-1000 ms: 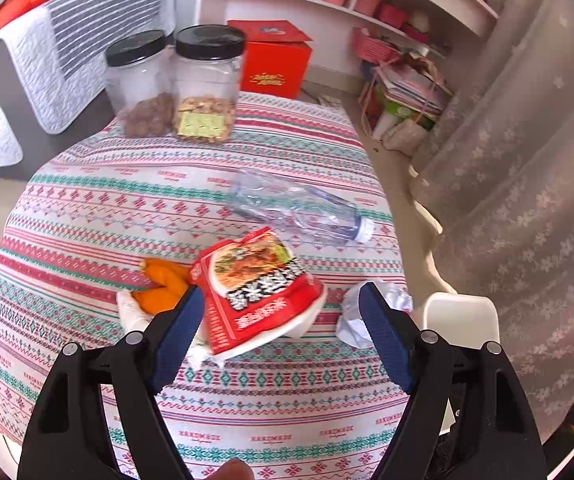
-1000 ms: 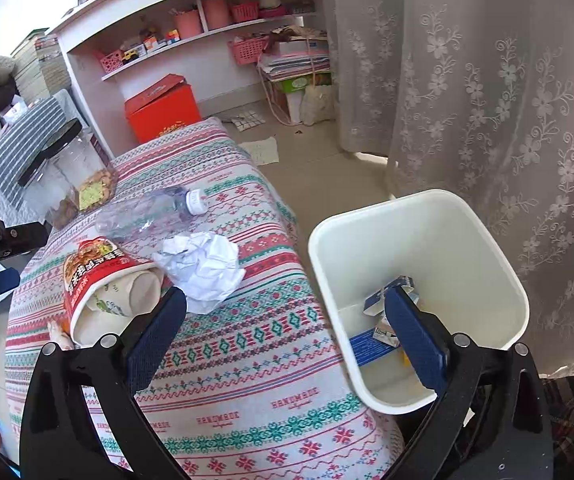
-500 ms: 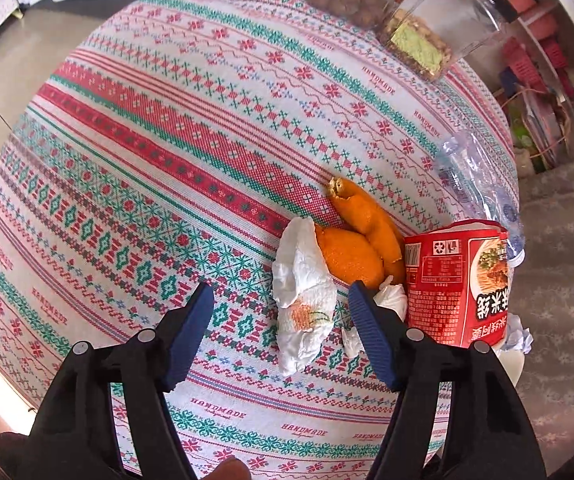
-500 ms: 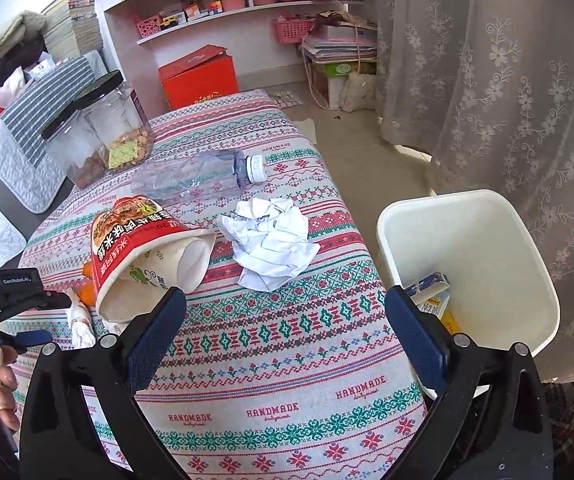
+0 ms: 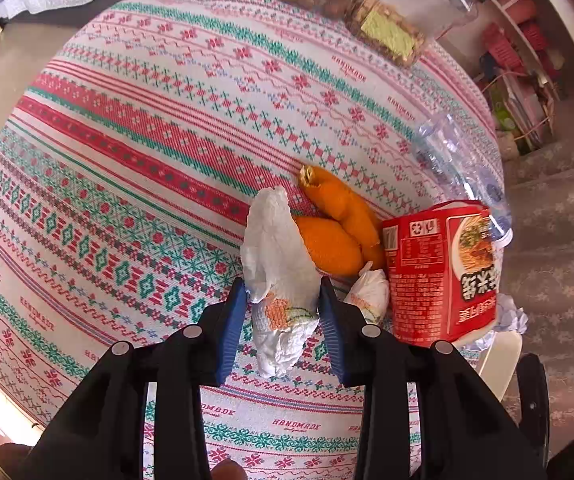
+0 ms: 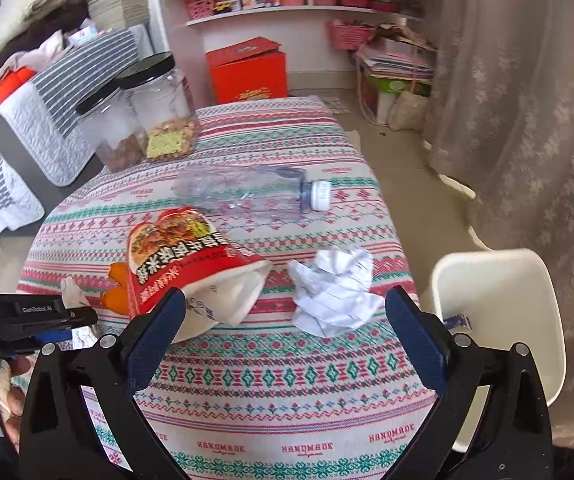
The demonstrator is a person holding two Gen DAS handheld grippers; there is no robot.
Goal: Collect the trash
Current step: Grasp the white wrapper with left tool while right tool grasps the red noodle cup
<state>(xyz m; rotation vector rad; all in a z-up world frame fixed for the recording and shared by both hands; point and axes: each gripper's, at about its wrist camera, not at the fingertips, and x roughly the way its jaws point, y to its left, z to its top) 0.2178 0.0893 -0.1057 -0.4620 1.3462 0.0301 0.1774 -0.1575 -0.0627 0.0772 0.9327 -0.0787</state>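
Patterned red, green and white cloth covers the table (image 5: 135, 168) in the left wrist view, with two clear jars (image 5: 371, 12) at its far edge. Close below the camera, the left gripper (image 5: 283, 316) points steeply down over a crumpled white tissue (image 5: 279, 264), and its jaws are closing with the tissue between them; the blue pads appear to touch its sides already. Just beside the tissue lie orange peels (image 5: 335, 232), a smaller tissue wad (image 5: 369, 292) and a red noodle cup (image 5: 443, 268) on its side, with a crushed clear bottle (image 5: 459, 160) beyond. To do this pick well, the squeeze should probably finish low on the tissue's bulk so the loose tail does not slip out, and the lift should go straight up so the peel touching the tissue is not dragged along. From the right wrist view, the same table reaches toward shelves and a lace curtain, and a white bin (image 6: 499, 320) stands on the floor just off the table's right edge, with some scraps visible inside. The right gripper (image 6: 287, 336) hovers with its jaws spread wide and nothing between them, above the cloth in front of a crumpled paper ball (image 6: 335, 292), which sits between the noodle cup (image 6: 191, 256) and the bin; the bottle (image 6: 247, 192) lies farther back. That ball looks like the natural target for this side, being nearest the bin. At the picture's left edge the left gripper (image 6: 27, 320) shows low over the tissue.
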